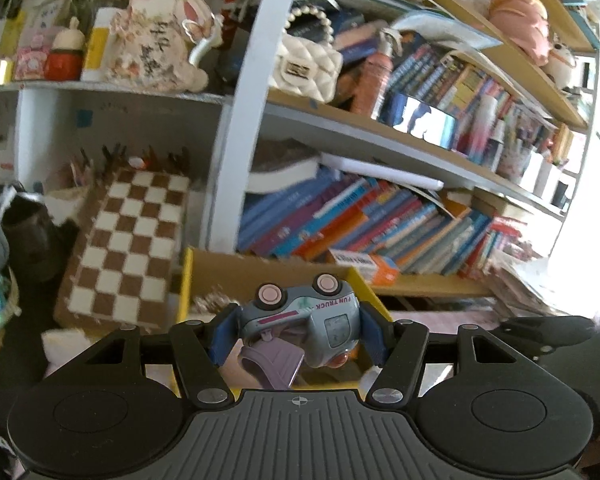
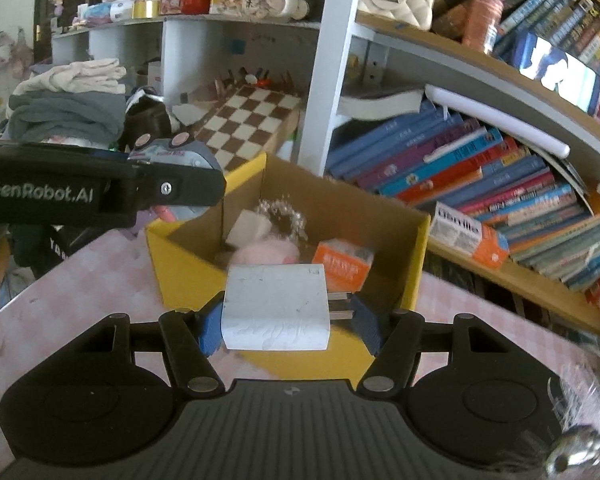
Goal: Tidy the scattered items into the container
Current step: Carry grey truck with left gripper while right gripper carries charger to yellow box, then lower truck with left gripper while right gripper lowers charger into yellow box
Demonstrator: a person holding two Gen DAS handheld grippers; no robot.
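Note:
My left gripper (image 1: 298, 330) is shut on a grey-blue toy truck (image 1: 300, 320) with pink wheels, held on its side above the yellow cardboard box (image 1: 186, 280). In the right wrist view the left gripper and truck (image 2: 172, 152) hang over the box's left rim. My right gripper (image 2: 290, 320) is shut on a white plug adapter (image 2: 276, 306), prongs pointing right, just before the box's near wall (image 2: 188, 264). Inside the box lie a pink plush (image 2: 264, 254), an orange packet (image 2: 342, 266), a white block (image 2: 250, 226) and a beaded ring (image 2: 284, 216).
The box stands on a pink checked tabletop (image 2: 80, 300). Behind it are bookshelves with slanted books (image 2: 480, 176), a chessboard (image 2: 248, 120), folded clothes (image 2: 68, 108) at left, and a small carton (image 2: 468, 236) on the low shelf. A furry keychain (image 2: 580, 432) lies at bottom right.

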